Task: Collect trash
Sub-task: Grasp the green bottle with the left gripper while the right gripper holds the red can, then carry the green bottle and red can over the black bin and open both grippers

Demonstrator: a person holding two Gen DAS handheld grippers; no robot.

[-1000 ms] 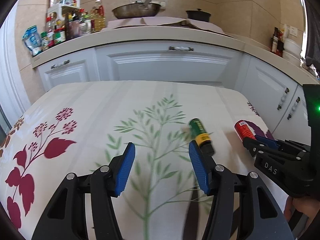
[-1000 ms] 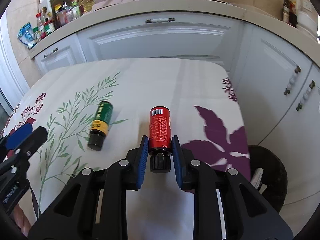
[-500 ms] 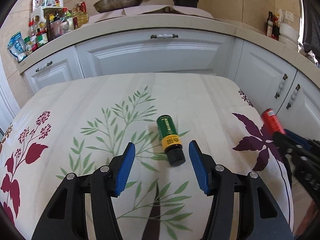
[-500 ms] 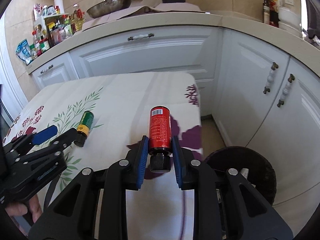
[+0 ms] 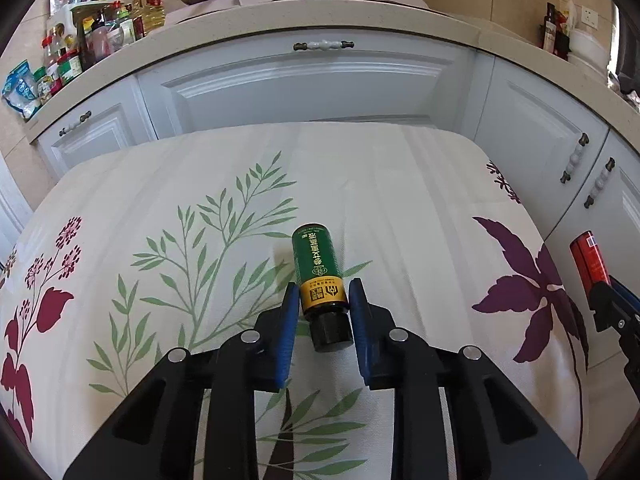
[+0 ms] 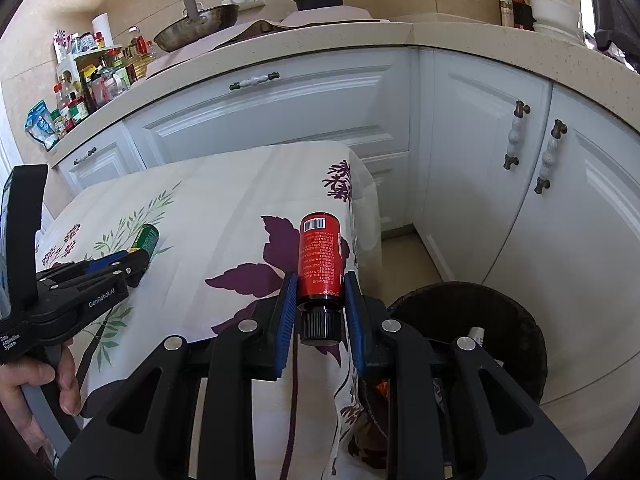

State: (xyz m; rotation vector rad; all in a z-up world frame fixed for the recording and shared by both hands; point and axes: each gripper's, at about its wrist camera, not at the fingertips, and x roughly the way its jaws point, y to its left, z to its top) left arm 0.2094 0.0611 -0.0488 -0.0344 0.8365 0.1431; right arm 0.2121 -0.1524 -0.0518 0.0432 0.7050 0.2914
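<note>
Two small bottles are in play. One, the green bottle (image 5: pixel 319 272), has a yellow band near its black cap and lies on the floral tablecloth (image 5: pixel 400 200), cap toward the camera. Between the blue pads of the left gripper (image 5: pixel 323 300) it sits with the jaws just having closed in; both pads look to be touching its sides. The red bottle (image 6: pixel 321 258), barcode at its far end and black ribbed cap nearest the camera, is clamped in the right gripper (image 6: pixel 320 292), held in the air past the table's edge, beside the dark round bin (image 6: pixel 500 320) on the floor. The bin's contents are mostly hidden behind the gripper. A hand (image 6: pixel 36 384) grips the left tool's handle at the frame's lower left; both tools point downward.
</note>
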